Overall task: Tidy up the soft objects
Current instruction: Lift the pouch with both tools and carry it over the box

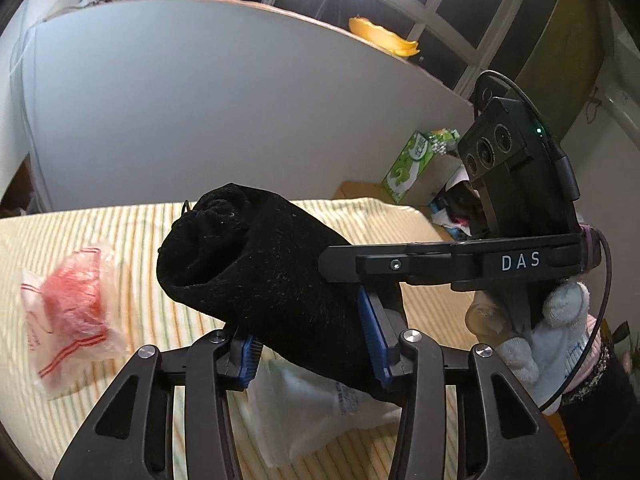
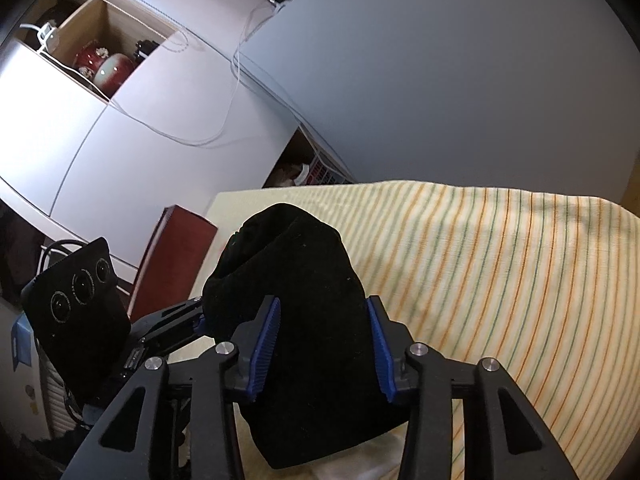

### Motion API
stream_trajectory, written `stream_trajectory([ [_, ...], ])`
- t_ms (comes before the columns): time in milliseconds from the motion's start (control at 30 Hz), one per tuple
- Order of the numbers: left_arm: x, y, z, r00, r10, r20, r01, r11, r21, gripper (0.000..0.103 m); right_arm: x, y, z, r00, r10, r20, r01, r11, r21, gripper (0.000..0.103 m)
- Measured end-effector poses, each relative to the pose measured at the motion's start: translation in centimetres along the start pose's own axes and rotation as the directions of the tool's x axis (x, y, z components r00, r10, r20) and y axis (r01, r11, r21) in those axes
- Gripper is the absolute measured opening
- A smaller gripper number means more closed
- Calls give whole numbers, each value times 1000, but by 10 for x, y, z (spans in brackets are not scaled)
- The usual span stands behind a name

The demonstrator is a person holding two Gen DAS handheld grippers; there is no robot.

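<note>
A striped yellow sheet (image 2: 500, 264) covers the bed under me, with a plain white panel (image 1: 208, 108) rising behind it and dark window panes beyond; a green tissue box (image 1: 412, 164) sits off the far right corner of the bed. My left tongs (image 1: 312, 344) are closed on the black sock bundle (image 1: 256, 276), blue pads pressing it from both sides, and the roll is lifted above the sheet, its open end tilted up and away from me; my right tongs (image 2: 324, 344) clamp the same bundle from the other side, so both pairs hold it between them in the air. In the left view my right hand (image 1: 556, 328) in its white glove grips the handle marked DAS; a clear plastic bag with red inside (image 1: 72, 312) lies on the sheet to the left, well apart from the sock, and a white plastic bag (image 1: 320, 412) lies on the sheet just beneath the bundle.
</note>
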State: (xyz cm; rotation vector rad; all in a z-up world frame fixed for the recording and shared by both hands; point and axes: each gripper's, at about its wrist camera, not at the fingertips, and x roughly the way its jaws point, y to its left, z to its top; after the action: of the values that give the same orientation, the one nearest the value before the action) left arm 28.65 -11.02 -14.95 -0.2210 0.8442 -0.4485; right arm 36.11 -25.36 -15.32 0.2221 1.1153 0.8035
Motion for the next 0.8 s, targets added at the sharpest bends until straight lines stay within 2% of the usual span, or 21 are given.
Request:
stream_trajectory([
  [167, -33, 3, -1, 999, -20, 24, 20, 1000, -1, 42, -11, 36, -6, 999, -34, 28, 34, 999, -4, 36],
  [400, -97, 20, -10, 997, -17, 72, 17, 1000, 1, 41, -13, 97, -15, 999, -27, 41, 28, 999, -40, 35],
  [800, -201, 70, -35, 987, 62, 150, -56, 997, -46, 41, 25, 202, -20, 1000, 25, 16, -23, 991, -128, 35],
])
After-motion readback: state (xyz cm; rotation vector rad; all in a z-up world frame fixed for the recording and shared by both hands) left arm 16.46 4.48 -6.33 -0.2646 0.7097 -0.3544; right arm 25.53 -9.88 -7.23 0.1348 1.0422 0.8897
